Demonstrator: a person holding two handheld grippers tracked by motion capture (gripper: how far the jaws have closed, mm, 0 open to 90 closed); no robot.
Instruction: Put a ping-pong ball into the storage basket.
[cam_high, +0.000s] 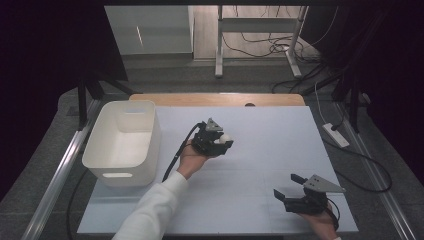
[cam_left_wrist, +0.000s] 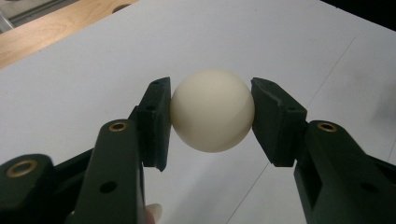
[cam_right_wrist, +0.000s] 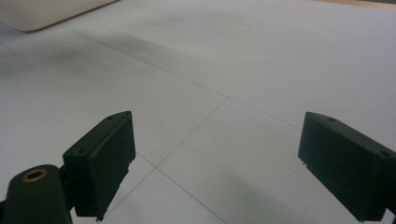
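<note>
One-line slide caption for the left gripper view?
Left gripper clamps a cream ball between its two black jaws above the white table.

Open board, one obstacle
The white bin (cam_high: 122, 142) blocks the table's (cam_high: 280, 135) left edge; elsewhere its surface lies open.

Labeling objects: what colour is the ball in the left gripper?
Cream white, plain, no pattern. The ball shows best in the left gripper view.
</note>
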